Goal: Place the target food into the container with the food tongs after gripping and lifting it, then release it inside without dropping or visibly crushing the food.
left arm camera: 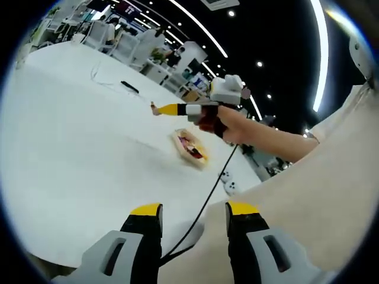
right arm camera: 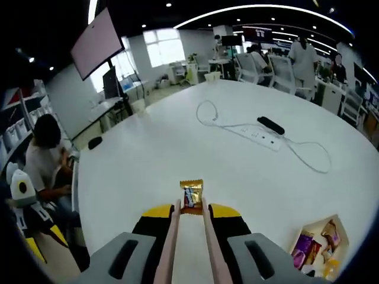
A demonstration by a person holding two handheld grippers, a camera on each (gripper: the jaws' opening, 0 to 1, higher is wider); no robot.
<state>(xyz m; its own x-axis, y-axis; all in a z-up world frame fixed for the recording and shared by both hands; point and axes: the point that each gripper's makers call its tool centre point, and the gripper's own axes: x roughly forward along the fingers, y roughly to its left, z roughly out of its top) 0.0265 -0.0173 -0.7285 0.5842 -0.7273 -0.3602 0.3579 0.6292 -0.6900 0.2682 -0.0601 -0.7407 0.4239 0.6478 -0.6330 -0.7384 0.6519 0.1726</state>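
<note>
A small gold-wrapped candy (right arm camera: 191, 194) is pinched between the tips of pale pink food tongs (right arm camera: 170, 242), held above the white table. My right gripper (right arm camera: 190, 210) is shut on the tongs, its yellow-tipped jaws pressing both arms. In the left gripper view the same right gripper (left arm camera: 195, 109) is held by a hand, with the candy (left arm camera: 155, 109) at the tongs' tip, up and left of the container (left arm camera: 190, 147). That shallow container (right arm camera: 320, 242), with several wrapped snacks inside, lies at the lower right in the right gripper view. My left gripper (left arm camera: 194, 212) is open and holds nothing.
A white power strip (right arm camera: 260, 135) with a looping cable and a black object (right arm camera: 272, 125) lie far across the round white table (right arm camera: 148, 154). A black cable (left arm camera: 204, 204) hangs from the right gripper. A person (right arm camera: 44, 160) sits at the left beyond the table edge.
</note>
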